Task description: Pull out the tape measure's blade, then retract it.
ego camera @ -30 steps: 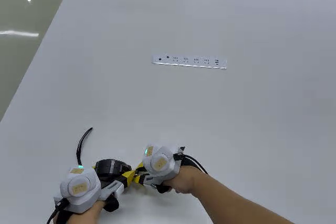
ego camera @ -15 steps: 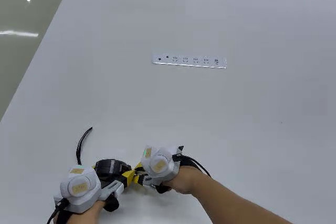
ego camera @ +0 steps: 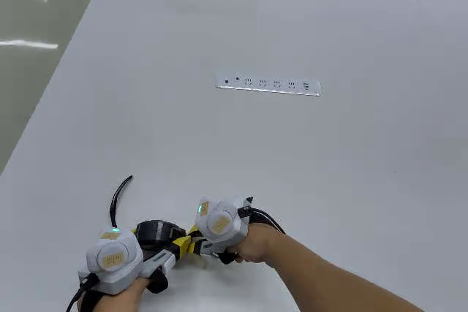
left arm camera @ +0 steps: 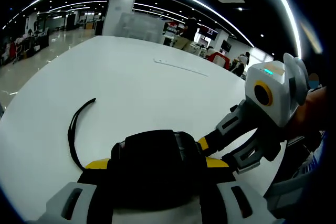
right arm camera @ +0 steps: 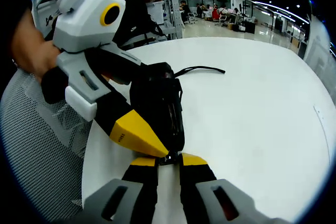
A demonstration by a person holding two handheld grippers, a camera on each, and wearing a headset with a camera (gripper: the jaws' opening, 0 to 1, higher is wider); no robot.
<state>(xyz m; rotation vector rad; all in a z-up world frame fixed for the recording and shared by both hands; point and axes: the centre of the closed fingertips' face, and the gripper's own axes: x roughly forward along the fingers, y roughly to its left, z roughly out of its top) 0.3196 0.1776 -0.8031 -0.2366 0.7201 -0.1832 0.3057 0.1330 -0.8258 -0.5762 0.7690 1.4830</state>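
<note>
The black tape measure (ego camera: pixel 155 231) lies near the table's front edge, its black wrist strap (ego camera: pixel 117 199) trailing away to the left. My left gripper (ego camera: pixel 168 245) is shut on the case; in the left gripper view the case (left arm camera: pixel 157 156) sits between the yellow-tipped jaws. My right gripper (ego camera: pixel 191 245) points at the case from the right. In the right gripper view its yellow jaws (right arm camera: pixel 167 159) stand nearly together, pinched on the small blade tip at the case's (right arm camera: pixel 157 98) lower corner. No length of blade shows between case and jaws.
A white power strip (ego camera: pixel 268 85) lies flat in the middle of the white table (ego camera: pixel 329 180). The table's left edge (ego camera: pixel 44 100) drops to a glossy floor. The person's forearm (ego camera: pixel 322 283) comes in from the bottom right.
The head view has shifted slightly. Both grippers keep their hold, and the right one sits a touch closer to the case.
</note>
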